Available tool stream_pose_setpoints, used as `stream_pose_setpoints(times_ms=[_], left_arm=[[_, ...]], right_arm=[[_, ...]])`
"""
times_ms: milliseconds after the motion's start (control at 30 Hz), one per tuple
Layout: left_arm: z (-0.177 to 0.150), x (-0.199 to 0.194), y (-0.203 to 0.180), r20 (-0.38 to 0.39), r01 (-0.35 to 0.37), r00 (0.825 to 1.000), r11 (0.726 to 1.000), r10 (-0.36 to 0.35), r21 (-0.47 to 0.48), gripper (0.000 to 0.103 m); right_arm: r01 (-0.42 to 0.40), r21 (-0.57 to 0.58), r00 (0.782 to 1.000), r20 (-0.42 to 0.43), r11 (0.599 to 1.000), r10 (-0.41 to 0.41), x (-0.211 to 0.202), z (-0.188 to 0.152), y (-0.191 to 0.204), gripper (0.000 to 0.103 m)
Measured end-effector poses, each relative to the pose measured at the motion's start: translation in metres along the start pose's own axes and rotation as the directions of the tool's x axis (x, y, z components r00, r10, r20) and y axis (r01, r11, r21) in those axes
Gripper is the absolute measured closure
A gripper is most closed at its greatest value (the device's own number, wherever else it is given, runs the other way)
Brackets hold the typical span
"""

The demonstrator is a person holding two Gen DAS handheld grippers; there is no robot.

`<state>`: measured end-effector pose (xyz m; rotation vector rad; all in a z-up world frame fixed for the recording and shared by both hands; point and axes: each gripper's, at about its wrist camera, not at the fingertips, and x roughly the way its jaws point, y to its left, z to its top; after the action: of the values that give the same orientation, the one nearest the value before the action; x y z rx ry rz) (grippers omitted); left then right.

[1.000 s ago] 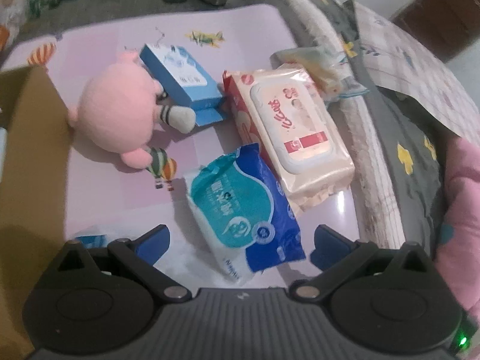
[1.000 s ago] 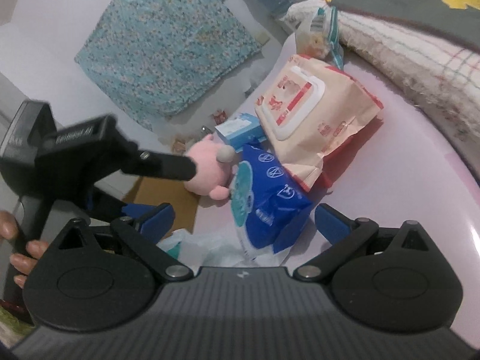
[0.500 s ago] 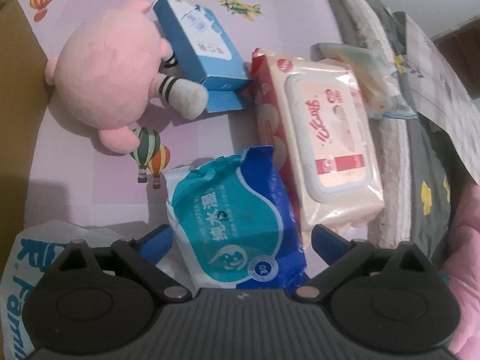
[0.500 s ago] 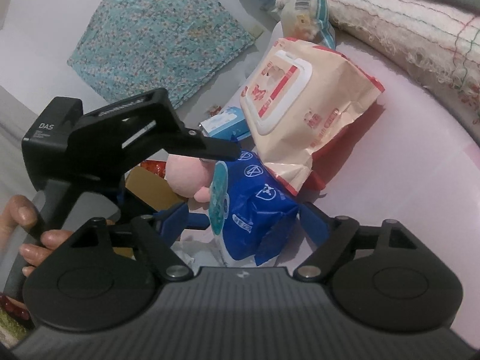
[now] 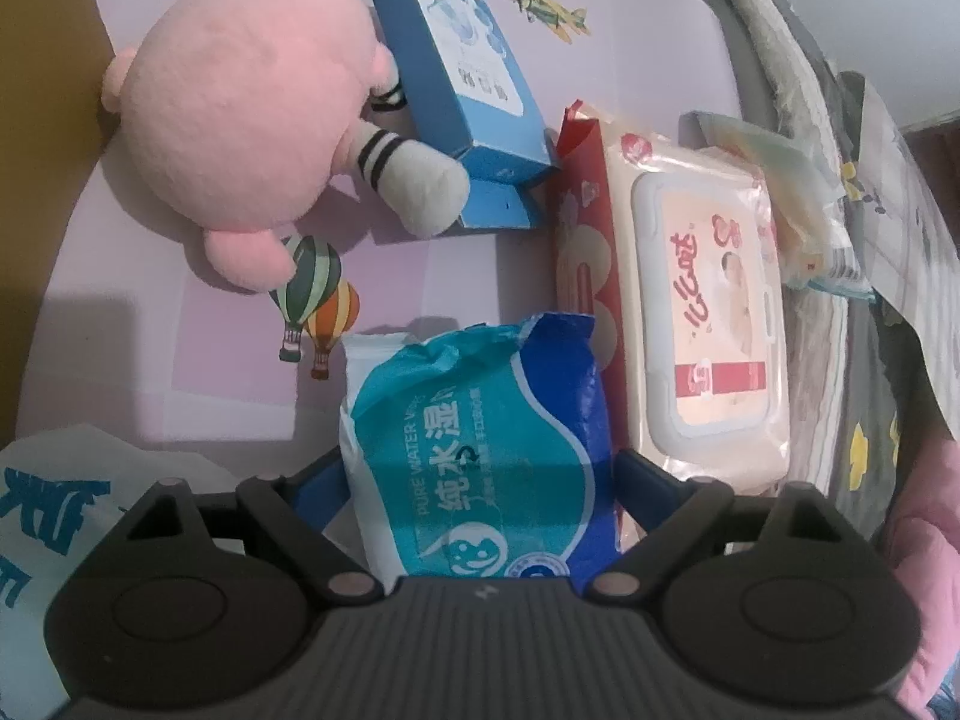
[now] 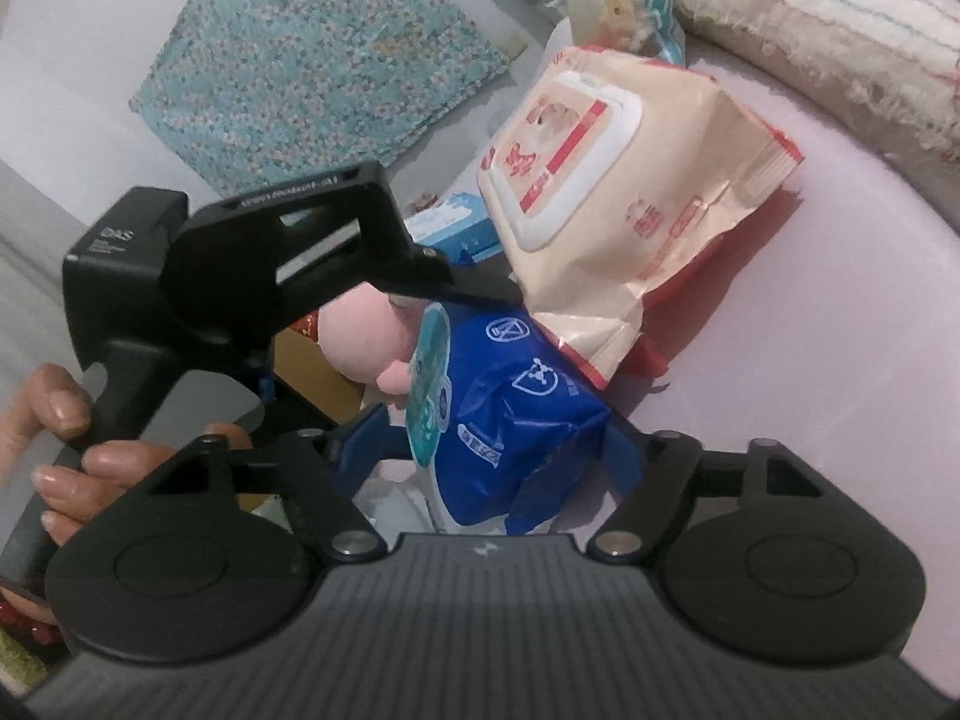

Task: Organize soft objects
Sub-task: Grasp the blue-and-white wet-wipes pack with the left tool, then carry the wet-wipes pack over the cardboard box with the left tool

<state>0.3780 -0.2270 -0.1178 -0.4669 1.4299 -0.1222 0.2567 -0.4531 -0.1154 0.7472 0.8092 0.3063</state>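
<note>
My left claw (image 5: 477, 474) and right claw (image 6: 501, 438) both straddle the blue wipes pack (image 5: 480, 450), near edge of the pink mat (image 5: 180, 372), fingers apart. I should squeeze gently at its middle.

Left gripper (image 5: 477, 483): blue fingers (image 5: 321, 486) spread apart, jaws wide, one either side of the blue wipes pack (image 5: 480, 456); contact at the pads not clear. Seen from the right wrist, the left gripper (image 6: 480, 294) reaches in from the left, tilted downward; bare hand (image 6: 90, 456) wraps its handle, fingers curled. Right gripper (image 6: 501, 441): blue fingers (image 6: 360, 444) also wide apart, flanking the same pack (image 6: 516, 408).
</note>
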Motion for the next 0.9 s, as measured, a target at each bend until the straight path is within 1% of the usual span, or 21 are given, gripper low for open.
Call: stream_pose_setpoints(times_ms=[33, 67, 133, 167, 267, 400, 633, 767, 900], left_arm=[[-0.001, -0.001, 0.001, 0.014, -0.005, 1.000, 1.000, 0.005, 0.007, 0.014], [-0.001, -0.003, 0.000, 0.028, -0.016, 0.999, 1.000, 0.015, 0.017, 0.018], [-0.001, -0.005, -0.001, 0.033, -0.023, 0.999, 0.999, 0.022, 0.028, 0.021], [-0.001, -0.007, -0.001, 0.036, -0.015, 0.999, 1.000, 0.014, 0.025, 0.023], [-0.002, -0.010, 0.002, 0.034, 0.009, 0.999, 1.000, -0.010, 0.009, 0.024], [-0.006, -0.022, 0.004, 0.035, 0.050, 0.998, 0.999, -0.050, -0.003, 0.024], [-0.014, -0.054, 0.003, 0.057, 0.126, 0.990, 0.992, -0.126, 0.007, 0.024], [-0.021, -0.076, 0.000, 0.082, 0.175, 0.981, 0.984, -0.177, 0.031, 0.024], [-0.030, -0.100, -0.001, 0.108, 0.227, 0.967, 0.972, -0.232, 0.056, 0.024]], right_arm=[[0.011, -0.011, 1.000, -0.002, 1.000, -0.011, 0.002, 0.000, 0.001, 0.050], [0.018, -0.022, 1.000, 0.000, 1.000, -0.018, 0.003, 0.000, 0.003, 0.055], [0.014, -0.042, 1.000, 0.006, 0.999, -0.014, 0.000, -0.004, 0.006, 0.059], [0.015, -0.053, 1.000, 0.011, 0.998, -0.014, -0.001, -0.003, 0.009, 0.061], [0.021, -0.085, 1.000, 0.021, 0.996, -0.020, -0.004, -0.002, 0.017, 0.064], [0.022, -0.125, 0.999, 0.037, 0.992, -0.018, -0.014, 0.002, 0.023, 0.066], [0.029, -0.195, 0.997, 0.081, 0.980, -0.013, -0.044, 0.009, 0.051, 0.067], [0.048, -0.248, 0.992, 0.127, 0.968, -0.017, -0.064, 0.007, 0.072, 0.067], [0.073, -0.306, 0.985, 0.170, 0.949, -0.021, -0.084, 0.006, 0.095, 0.067]])
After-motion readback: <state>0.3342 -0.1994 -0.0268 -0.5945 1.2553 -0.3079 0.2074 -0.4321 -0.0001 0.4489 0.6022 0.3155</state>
